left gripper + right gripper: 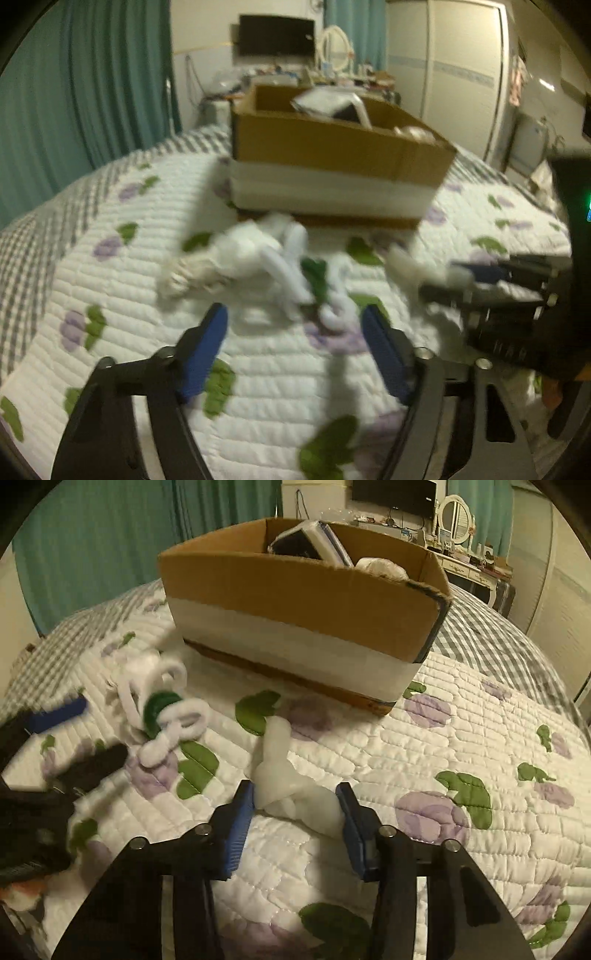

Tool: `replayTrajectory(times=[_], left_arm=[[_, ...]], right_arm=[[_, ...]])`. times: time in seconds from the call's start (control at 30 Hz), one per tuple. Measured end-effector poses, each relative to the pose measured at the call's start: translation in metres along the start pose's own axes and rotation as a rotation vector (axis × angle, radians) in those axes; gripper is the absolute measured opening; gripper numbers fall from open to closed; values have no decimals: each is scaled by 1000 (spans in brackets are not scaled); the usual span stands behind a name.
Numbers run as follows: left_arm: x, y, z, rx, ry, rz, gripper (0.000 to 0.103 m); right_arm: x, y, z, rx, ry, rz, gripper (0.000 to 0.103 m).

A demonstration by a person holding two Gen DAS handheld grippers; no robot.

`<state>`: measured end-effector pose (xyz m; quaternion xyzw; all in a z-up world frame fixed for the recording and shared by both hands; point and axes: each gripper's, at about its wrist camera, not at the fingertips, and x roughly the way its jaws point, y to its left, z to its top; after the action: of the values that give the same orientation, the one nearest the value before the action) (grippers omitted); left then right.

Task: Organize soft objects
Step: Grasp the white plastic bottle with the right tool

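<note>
Left gripper (295, 339) hangs with jaws spread just short of the white and green chenille tangle (280, 266) on the quilt (110, 280), right gripper (295, 805) has a white foam piece (280, 775) between its half-open jaws, not clearly pinched, box (295, 602) right behind.

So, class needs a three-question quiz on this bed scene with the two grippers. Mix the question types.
1. True or false: the right gripper has its jaws around a translucent white soft piece.
2. Where does the cardboard box stand: A on the quilt, B on the floor, C on a desk?
3. Fill in: the fuzzy loops are white and ____.

Key: 1 true; 2 A; 3 green.
</note>
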<state>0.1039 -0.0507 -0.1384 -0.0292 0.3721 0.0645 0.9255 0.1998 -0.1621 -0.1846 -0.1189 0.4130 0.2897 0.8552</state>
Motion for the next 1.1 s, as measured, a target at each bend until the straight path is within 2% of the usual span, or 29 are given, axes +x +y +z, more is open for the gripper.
replayTrajectory(times=[0.03,0.1,0.23,0.37,0.53,0.63,0.9,1.1], left_arm=[[2,-2,-1,-2,16,-19,62],[3,-8,-3,-2,35,-46,56],[12,-14,0,-11,62,-88,56],[33,-12,5,-50,94,-88,56],[41,-10,5,-53,99,-98,19],[35,-8,5,-42,89,-102,7],[-1,-11,5,26,26,-97,2],[-55,-9,13,64,-66,-130,1]], right_arm=[[-4,-3,1,14,-13,9,30],[-12,-6,2,20,-39,1,29],[-19,-12,2,33,-52,-13,27],[-18,-10,-1,25,-52,-18,27],[-20,-8,-1,15,-59,-11,27],[-20,-6,-2,12,-60,-12,27],[-37,0,-8,17,-86,-33,27],[-71,14,-10,37,-117,-60,27]])
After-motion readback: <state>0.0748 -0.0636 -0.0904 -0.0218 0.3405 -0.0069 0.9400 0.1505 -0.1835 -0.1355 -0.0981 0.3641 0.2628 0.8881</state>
